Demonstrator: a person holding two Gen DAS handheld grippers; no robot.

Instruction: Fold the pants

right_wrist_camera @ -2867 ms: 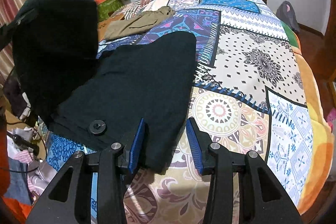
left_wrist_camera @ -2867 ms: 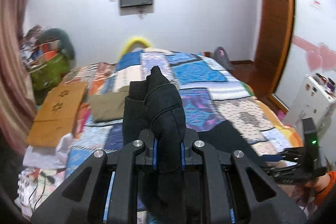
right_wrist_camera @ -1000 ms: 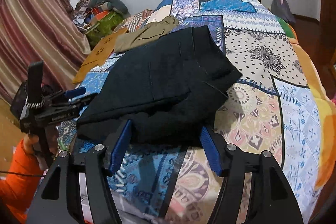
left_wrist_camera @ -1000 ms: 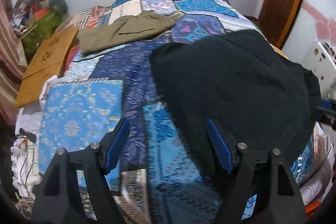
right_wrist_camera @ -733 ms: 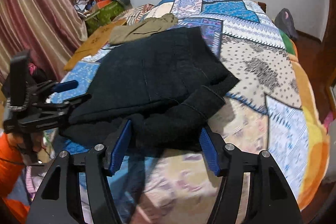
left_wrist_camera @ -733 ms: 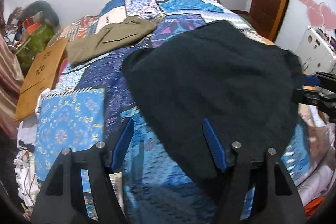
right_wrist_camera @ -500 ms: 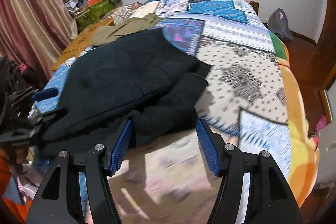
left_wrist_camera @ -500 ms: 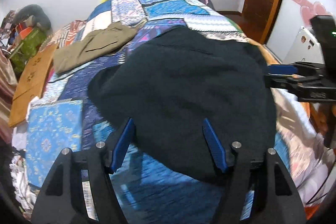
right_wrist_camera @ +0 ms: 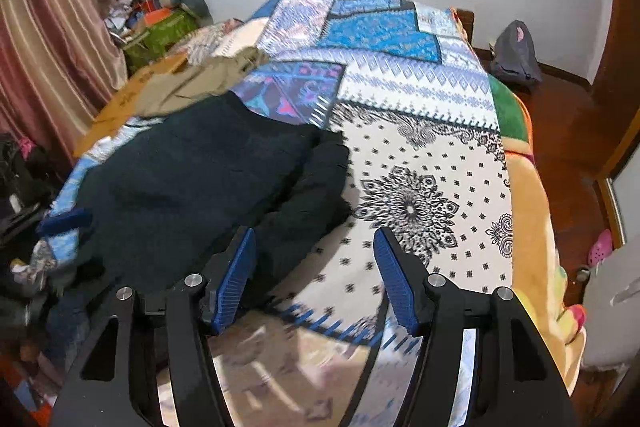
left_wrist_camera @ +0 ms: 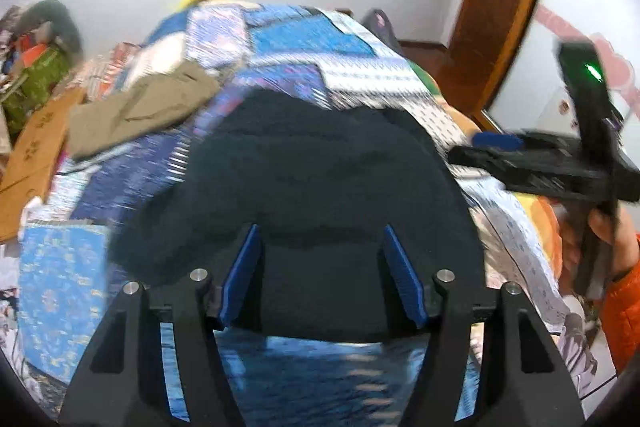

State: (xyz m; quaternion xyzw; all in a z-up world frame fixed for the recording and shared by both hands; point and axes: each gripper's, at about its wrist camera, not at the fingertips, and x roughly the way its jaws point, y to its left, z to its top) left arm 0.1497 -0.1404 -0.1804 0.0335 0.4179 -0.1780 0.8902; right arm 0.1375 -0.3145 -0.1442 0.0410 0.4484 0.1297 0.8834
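Black pants point(left_wrist_camera: 320, 179) lie bunched on patchwork quilt point(right_wrist_camera: 420, 95) of bed, toward its near left side. Left tongs point(left_wrist_camera: 320, 267) apart, empty, blue pads framing near edge of pants (view blurred). Right tongs point(right_wrist_camera: 314, 273) apart, empty, over quilt just beside pants' right edge; left pad point(right_wrist_camera: 236, 279) over dark cloth. Olive garment point(left_wrist_camera: 144, 107) lies farther up bed, beyond pants. Cardboard point(left_wrist_camera: 36, 147) at bed's left edge.
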